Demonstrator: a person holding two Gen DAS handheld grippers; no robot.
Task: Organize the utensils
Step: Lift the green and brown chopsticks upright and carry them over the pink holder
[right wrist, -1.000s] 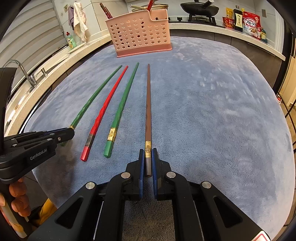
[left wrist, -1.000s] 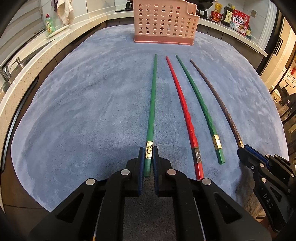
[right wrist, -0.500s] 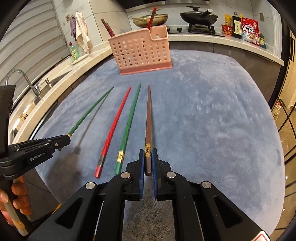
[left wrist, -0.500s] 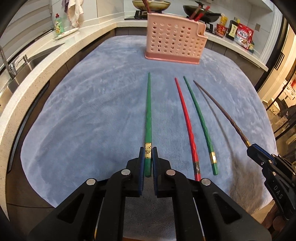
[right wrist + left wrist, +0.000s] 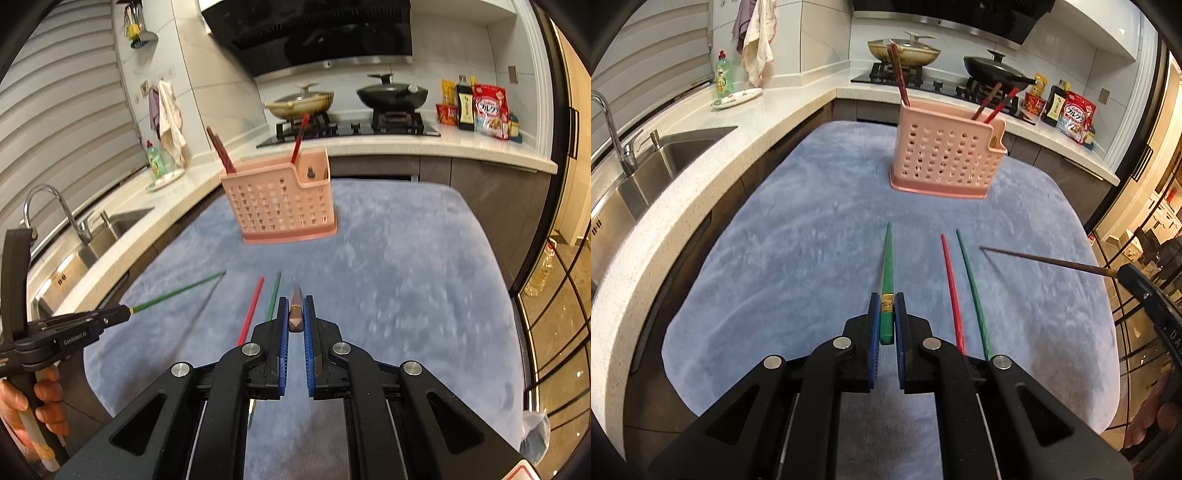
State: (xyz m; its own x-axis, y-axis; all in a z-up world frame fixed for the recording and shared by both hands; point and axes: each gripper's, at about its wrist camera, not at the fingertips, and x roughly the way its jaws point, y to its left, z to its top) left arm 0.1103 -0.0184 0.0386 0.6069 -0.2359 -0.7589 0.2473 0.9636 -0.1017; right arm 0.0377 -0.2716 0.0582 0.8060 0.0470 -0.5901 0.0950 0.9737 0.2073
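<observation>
The left gripper (image 5: 887,317) is clamped on a slim, stiff green chopstick (image 5: 886,266) at its thick banded end; the right gripper (image 5: 295,317) likewise pinches a brown wooden chopstick (image 5: 296,312). Both sticks look light and slippery. At twelve o'clock, the perforated pink plastic caddy (image 5: 942,157) already holds several chopsticks.

We see warm indoor light, fisheye bending and dark corners at the edges, and motion blur smearing the blue cloth (image 5: 406,277).

sink (image 5: 670,155) left | pans (image 5: 991,72) on stove | dish soap (image 5: 724,75) | cereal bag (image 5: 1074,117)
</observation>
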